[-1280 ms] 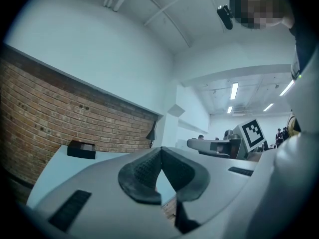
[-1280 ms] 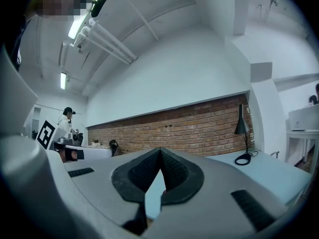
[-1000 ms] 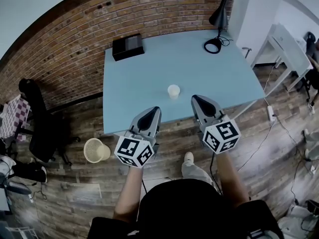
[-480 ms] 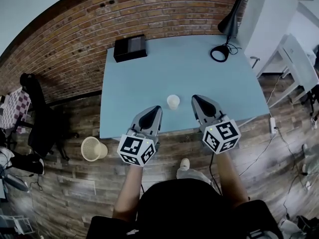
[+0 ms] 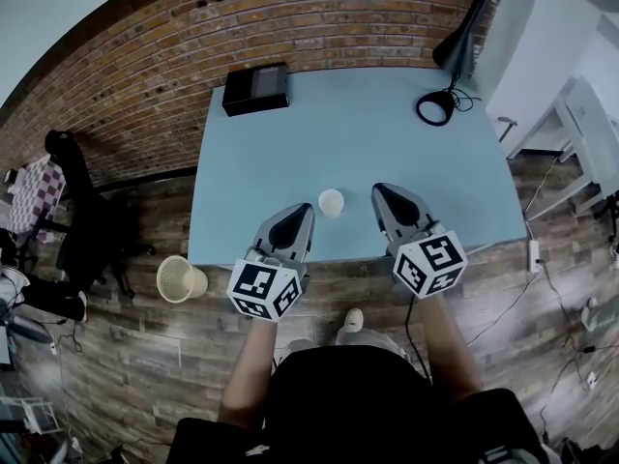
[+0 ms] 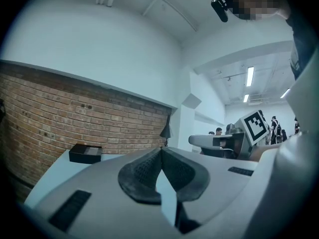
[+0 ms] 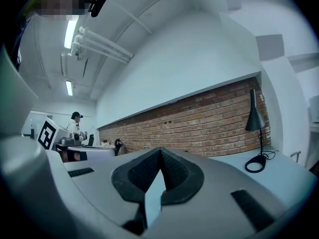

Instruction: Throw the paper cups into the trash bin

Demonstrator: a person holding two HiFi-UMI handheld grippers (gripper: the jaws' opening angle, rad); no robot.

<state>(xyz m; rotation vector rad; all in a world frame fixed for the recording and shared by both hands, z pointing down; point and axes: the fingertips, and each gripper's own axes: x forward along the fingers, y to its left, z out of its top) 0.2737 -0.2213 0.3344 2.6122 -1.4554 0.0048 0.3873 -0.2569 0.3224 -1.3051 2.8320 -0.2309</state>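
black box [image 5: 256, 88], desk lamp [image 5: 465, 46], brick wall [image 5: 319, 22]

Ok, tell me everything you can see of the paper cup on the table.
The paper cup is small, plain and pale cream, standing upright with its open mouth up; it looks empty. It rests on the light blue table near the front edge, between the left tongs and right tongs, touching neither.
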